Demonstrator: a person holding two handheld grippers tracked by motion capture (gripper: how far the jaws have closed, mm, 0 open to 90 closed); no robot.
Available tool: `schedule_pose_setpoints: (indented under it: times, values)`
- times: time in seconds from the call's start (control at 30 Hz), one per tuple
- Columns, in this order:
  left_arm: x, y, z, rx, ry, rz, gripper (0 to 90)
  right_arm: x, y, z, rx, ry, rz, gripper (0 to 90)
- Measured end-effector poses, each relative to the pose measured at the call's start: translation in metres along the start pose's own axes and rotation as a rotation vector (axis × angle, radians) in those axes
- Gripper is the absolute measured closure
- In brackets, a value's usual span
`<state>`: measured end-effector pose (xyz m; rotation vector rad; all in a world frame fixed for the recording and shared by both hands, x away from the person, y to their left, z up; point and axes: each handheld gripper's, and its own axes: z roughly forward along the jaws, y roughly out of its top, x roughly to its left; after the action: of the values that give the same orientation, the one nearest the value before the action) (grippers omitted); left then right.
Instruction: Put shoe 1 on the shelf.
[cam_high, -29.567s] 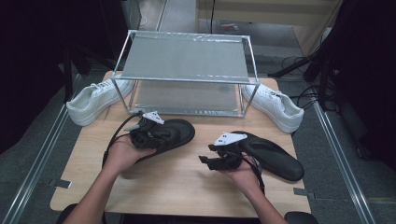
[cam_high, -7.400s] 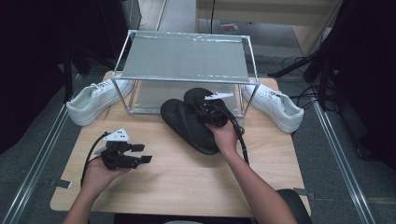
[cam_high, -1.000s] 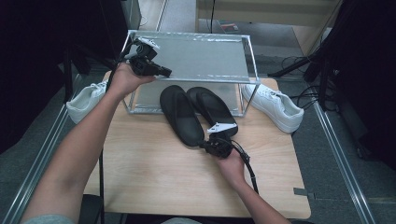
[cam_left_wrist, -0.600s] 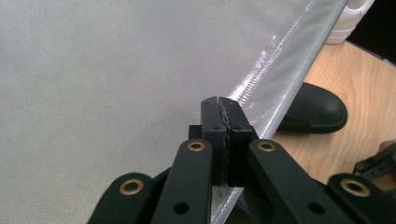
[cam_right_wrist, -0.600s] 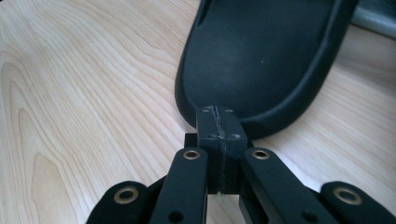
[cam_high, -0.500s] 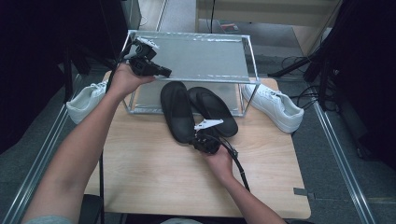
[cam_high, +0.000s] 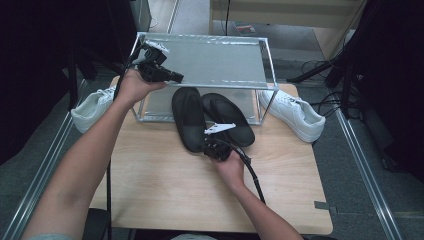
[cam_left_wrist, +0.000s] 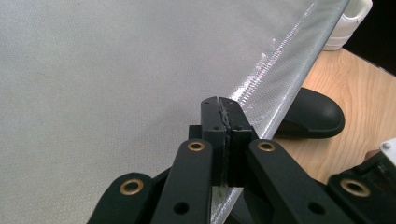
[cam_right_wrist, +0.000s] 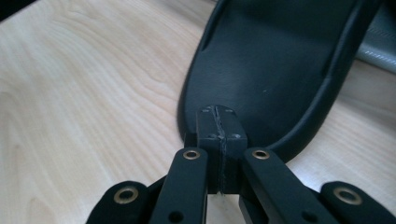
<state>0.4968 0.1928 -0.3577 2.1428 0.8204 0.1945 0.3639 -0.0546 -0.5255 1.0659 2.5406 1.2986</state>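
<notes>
Your left hand-held gripper (cam_high: 172, 77) sits up on the rack (cam_high: 210, 60) top shelf near its front edge, jaws pressed together on nothing, as the left gripper view shows. Your right hand-held gripper (cam_high: 209, 146) is at the heel of the left black slipper (cam_high: 189, 117), jaws together, tip touching or just over the heel rim (cam_right_wrist: 219, 122), can't tell which. Both slippers lie side by side on the tabletop (cam_high: 160, 190), toes under the rack; right slipper (cam_high: 227, 117) just beside the left one. White sneakers flank the rack, left sneaker (cam_high: 92, 107) and right sneaker (cam_high: 295, 114)
</notes>
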Motion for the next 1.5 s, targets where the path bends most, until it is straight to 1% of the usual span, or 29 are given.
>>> schedule_pose_setpoints:
  times: [0.07, 0.17, 0.23, 0.27, 0.3, 0.37, 0.47, 0.53, 0.67, 0.77, 0.93, 1.07, 1.17, 1.2, 1.27, 1.3, 1.4, 1.5]
  values:
    - [0.000, 0.000, 0.000, -0.002, 0.001, 0.002, 90.0, 0.003, -0.004, -0.002, 0.019, 0.015, -0.011, 90.0]
    - [0.000, 0.000, 0.000, -0.006, -0.001, 0.004, 90.0, 0.008, -0.014, -0.004, 0.043, 0.002, -0.050, 90.0]
    - [0.001, -0.001, 0.001, -0.010, -0.003, -0.001, 90.0, 0.006, -0.018, -0.004, 0.045, -0.012, -0.051, 90.0]
    - [0.001, -0.001, 0.001, -0.010, -0.003, -0.001, 90.0, 0.004, -0.018, -0.004, 0.041, -0.010, -0.038, 90.0]
    - [0.001, -0.001, 0.001, -0.009, -0.003, 0.001, 90.0, 0.003, -0.018, -0.003, 0.036, -0.008, -0.038, 90.0]
    - [0.001, -0.001, 0.000, -0.007, -0.003, 0.005, 90.0, 0.001, -0.015, -0.002, 0.028, -0.015, -0.036, 90.0]
    - [0.000, -0.001, 0.001, -0.012, 0.000, 0.004, 90.0, -0.003, -0.010, 0.002, 0.018, -0.010, -0.018, 90.0]
    - [0.000, -0.001, 0.001, -0.011, 0.001, 0.006, 90.0, -0.004, -0.006, 0.005, 0.012, -0.006, -0.007, 90.0]
    - [0.000, -0.001, 0.001, -0.010, 0.004, 0.006, 90.0, -0.004, 0.004, 0.011, -0.007, -0.001, -0.001, 90.0]
    - [0.000, -0.001, 0.001, -0.009, 0.003, 0.005, 90.0, -0.004, 0.009, 0.016, -0.002, -0.005, 0.002, 90.0]
    - [-0.001, 0.000, 0.001, -0.006, 0.007, 0.004, 90.0, -0.007, 0.017, 0.026, -0.007, 0.010, 0.022, 90.0]
    - [-0.002, 0.000, 0.001, -0.007, 0.019, 0.011, 90.0, -0.008, 0.025, 0.035, -0.008, -0.004, 0.015, 90.0]
    - [-0.001, -0.001, 0.001, -0.007, 0.011, 0.002, 90.0, -0.009, 0.030, 0.042, -0.006, -0.006, 0.001, 90.0]
    - [0.000, -0.001, 0.001, -0.008, 0.009, 0.000, 90.0, -0.010, 0.032, 0.044, -0.009, -0.003, 0.008, 90.0]
    - [-0.001, -0.001, 0.001, -0.009, 0.011, 0.002, 90.0, -0.013, 0.036, 0.048, -0.006, 0.013, 0.038, 90.0]
    - [-0.001, -0.001, 0.001, -0.008, 0.013, 0.002, 90.0, -0.013, 0.038, 0.050, -0.006, 0.009, 0.040, 90.0]
    - [-0.001, -0.001, 0.001, -0.010, 0.008, -0.001, 90.0, -0.012, 0.043, 0.055, -0.005, -0.010, 0.026, 90.0]
    - [0.000, -0.001, 0.001, -0.012, 0.004, -0.003, 90.0, -0.011, 0.050, 0.062, -0.007, -0.012, 0.022, 90.0]
